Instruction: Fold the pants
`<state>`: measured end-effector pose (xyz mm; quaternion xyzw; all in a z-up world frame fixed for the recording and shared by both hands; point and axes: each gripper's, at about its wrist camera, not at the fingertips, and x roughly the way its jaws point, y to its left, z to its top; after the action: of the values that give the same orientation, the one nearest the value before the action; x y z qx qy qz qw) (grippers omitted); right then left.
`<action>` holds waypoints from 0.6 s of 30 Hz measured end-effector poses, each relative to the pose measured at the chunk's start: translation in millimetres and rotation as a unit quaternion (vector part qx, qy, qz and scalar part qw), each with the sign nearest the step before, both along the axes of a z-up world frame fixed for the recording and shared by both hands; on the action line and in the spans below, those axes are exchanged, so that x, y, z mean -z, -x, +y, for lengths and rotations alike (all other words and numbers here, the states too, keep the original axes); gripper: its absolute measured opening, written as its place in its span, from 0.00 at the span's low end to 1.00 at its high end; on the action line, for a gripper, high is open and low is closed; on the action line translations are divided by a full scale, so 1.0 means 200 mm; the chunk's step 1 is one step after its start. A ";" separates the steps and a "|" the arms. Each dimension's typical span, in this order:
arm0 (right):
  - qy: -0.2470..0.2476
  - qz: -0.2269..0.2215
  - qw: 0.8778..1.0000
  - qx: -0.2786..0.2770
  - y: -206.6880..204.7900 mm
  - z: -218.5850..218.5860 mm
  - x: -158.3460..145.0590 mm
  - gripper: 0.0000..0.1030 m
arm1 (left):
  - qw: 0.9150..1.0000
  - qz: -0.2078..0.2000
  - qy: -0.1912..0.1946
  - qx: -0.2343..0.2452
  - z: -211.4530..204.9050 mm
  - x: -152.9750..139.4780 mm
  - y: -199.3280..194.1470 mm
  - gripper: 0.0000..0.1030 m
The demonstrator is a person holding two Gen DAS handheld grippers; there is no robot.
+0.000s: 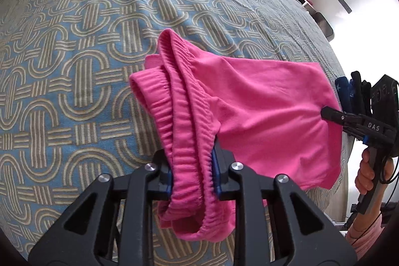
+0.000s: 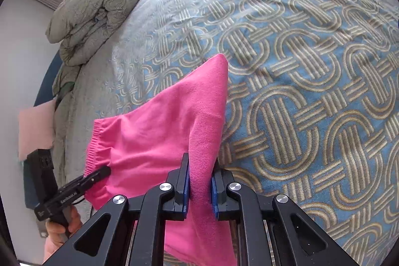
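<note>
Your left tool (image 1: 192, 173) pinches the pink pants' (image 1: 261, 116) bunched waistband at six o'clock; your right tool (image 2: 200, 186) clamps the leg fabric. Pants hang above the bed (image 1: 74, 66). Pull both ends taut before lowering.

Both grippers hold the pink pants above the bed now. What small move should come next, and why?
Probably lower both hands to lay the pink pants flat on the bedspread. The left gripper clamps the bunched waistband, the right gripper pinches the leg end, and the cloth hangs sagging between them.
</note>
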<state>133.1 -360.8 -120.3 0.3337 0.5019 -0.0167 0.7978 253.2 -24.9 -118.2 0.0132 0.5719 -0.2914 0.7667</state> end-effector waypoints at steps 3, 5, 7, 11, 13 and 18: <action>0.036 -0.023 0.999 -0.007 0.00 0.03 -0.12 0.12 | 1.000 -0.016 0.003 0.016 -0.07 -0.06 0.02 0.23; 0.074 -0.030 0.997 -0.006 0.00 0.02 -0.19 0.12 | 0.999 -0.025 0.009 0.021 -0.15 -0.09 0.02 0.23; 0.083 -0.035 0.996 0.002 0.00 -0.03 -0.23 0.12 | 0.999 -0.030 0.014 0.023 -0.25 -0.11 0.00 0.23; 0.098 -0.027 0.994 0.029 0.02 -0.18 -0.29 0.12 | 0.998 -0.038 0.030 0.046 -0.49 -0.17 -0.04 0.23; 0.123 -0.026 0.991 0.041 0.04 -0.27 -0.33 0.12 | 0.996 -0.045 0.034 0.073 -0.64 -0.18 -0.05 0.23; 0.147 -0.005 0.985 0.090 0.12 -0.59 -0.38 0.13 | 0.991 -0.043 0.050 0.112 -0.98 -0.15 -0.06 0.23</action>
<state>109.9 -478.2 -44.2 0.2565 0.4577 -0.1598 0.8362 264.2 -220.4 -88.4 0.0519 0.5178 -0.4029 0.7529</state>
